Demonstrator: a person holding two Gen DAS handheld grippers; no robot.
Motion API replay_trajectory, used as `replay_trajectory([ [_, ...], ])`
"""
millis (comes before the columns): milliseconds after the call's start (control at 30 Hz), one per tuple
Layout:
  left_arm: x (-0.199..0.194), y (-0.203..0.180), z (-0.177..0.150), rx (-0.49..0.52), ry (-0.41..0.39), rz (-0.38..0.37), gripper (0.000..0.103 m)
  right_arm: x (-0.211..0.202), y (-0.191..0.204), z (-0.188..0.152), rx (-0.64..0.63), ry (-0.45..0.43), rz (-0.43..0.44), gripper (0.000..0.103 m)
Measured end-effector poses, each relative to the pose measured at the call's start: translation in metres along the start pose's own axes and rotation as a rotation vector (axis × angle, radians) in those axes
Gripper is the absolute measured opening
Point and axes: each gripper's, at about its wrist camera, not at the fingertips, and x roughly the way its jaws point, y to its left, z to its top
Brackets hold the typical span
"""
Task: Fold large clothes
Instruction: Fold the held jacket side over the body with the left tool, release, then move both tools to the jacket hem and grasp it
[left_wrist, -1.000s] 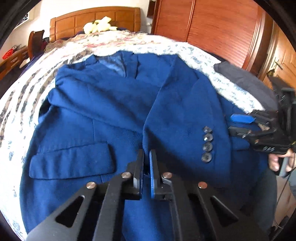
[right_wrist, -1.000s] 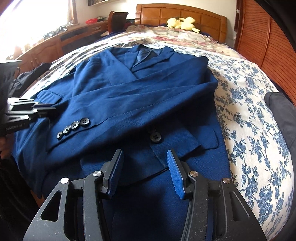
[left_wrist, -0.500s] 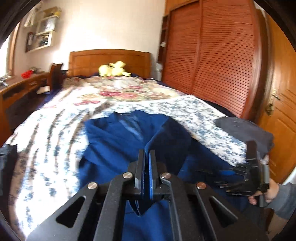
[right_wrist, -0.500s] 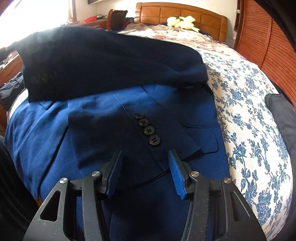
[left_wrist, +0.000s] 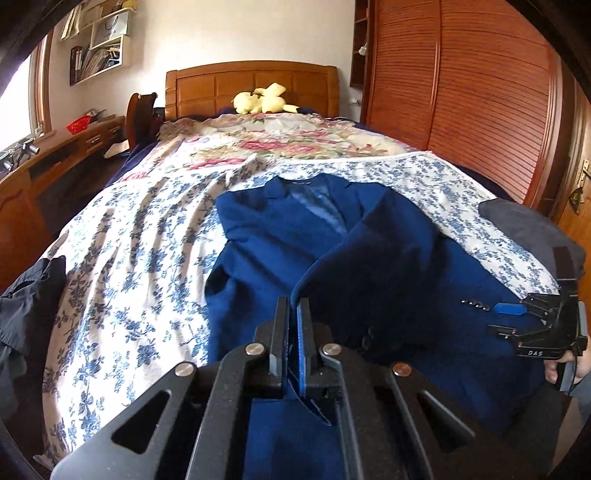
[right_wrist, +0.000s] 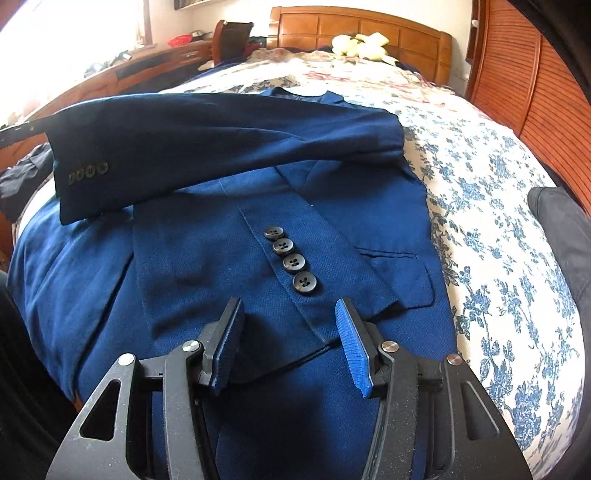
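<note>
2 claws work on the blue jacket (left_wrist: 280, 236) lying on the bed (left_wrist: 122, 258). Left claw (left_wrist: 294, 339) pinches a lifted sleeve (right_wrist: 207, 147); right claw (right_wrist: 288, 347) hangs open above the jacket. Thin cloth could slip out, spoiling the fold.

Blue jacket (right_wrist: 207, 266) lies face-up on the bed, one sleeve (right_wrist: 221, 144) lifted across it.

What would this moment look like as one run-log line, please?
left gripper: shut on blue jacket, lifted | right gripper: open above cuff
</note>
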Motion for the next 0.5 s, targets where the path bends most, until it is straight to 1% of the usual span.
replay_trajectory([
  [67, -0.001, 0.0, -0.002, 0.007, 0.007, -0.002, 0.003, 0.0, 0.0, -0.001, 0.001, -0.001, 0.001, 0.052],
  [133, -0.007, 0.0, -0.004, 0.023, -0.011, 0.0, 0.005, -0.001, 0.0, -0.001, 0.002, -0.004, -0.001, 0.052],
  [200, -0.015, -0.001, -0.005, 0.04, -0.029, 0.001, 0.013, -0.001, 0.001, -0.002, -0.001, -0.006, -0.006, 0.052],
  [233, -0.02, -0.001, -0.006, 0.046, -0.038, 0.002, 0.022, -0.002, 0.001, -0.002, -0.003, -0.008, -0.008, 0.052],
  [267, -0.024, 0.0, -0.007, 0.051, -0.046, 0.003, 0.028, -0.002, 0.001, -0.003, -0.004, -0.01, -0.009, 0.052],
  [300, -0.029, 0.0, -0.01, 0.063, -0.055, 0.008, 0.029, -0.003, 0.002, -0.003, -0.006, -0.011, -0.01, 0.052],
  [367, -0.035, 0.001, -0.015, 0.083, -0.058, 0.022, 0.035, -0.005, 0.003, -0.004, -0.005, -0.015, -0.01, 0.052],
  [500, -0.044, 0.007, -0.031, 0.088, -0.052, 0.031, 0.04, -0.01, 0.0, -0.006, 0.005, -0.022, -0.012, 0.052],
])
